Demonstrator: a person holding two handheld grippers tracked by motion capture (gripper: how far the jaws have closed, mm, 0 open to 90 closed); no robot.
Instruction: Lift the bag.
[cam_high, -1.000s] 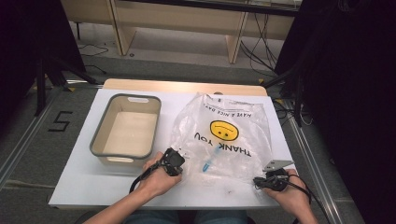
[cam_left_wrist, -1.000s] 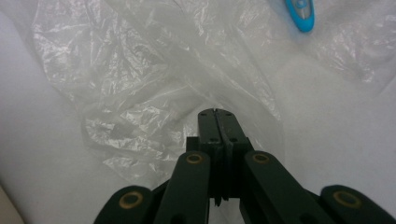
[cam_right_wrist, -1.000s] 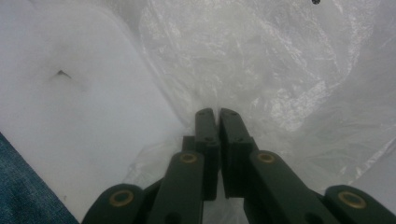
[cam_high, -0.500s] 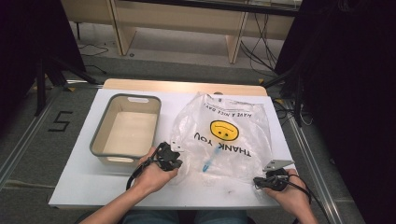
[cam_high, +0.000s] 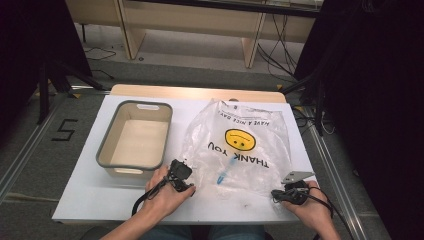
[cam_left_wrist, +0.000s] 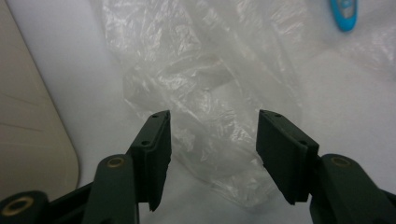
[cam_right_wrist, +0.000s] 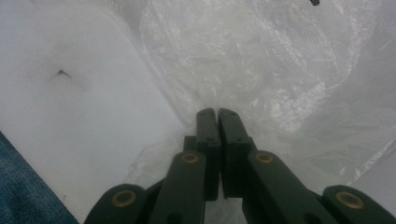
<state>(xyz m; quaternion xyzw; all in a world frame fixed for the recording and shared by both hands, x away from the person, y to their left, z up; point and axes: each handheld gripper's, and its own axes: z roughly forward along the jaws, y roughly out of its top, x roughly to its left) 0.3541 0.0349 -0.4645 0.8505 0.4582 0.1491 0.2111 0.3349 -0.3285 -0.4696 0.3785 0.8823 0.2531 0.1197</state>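
Near the table's (cam_high: 90, 200) front edge, the right gripper (cam_high: 283, 195) pinches the plastic bag's (cam_high: 250, 150) corner with fingers closed; the left gripper's (cam_left_wrist: 212, 154) fingers, just opened, straddle the opposite handle untouching. Next: close left, then spread the mouth

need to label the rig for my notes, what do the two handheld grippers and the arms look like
Both grippers are black. The left gripper has two flat rectangular jaws with small screw heads on arms with brass-coloured pivot pins; the right gripper is built the same. In the high view a black cable trails from the left one, and a grey three-cornered plate tops the right. Forearms are bare.
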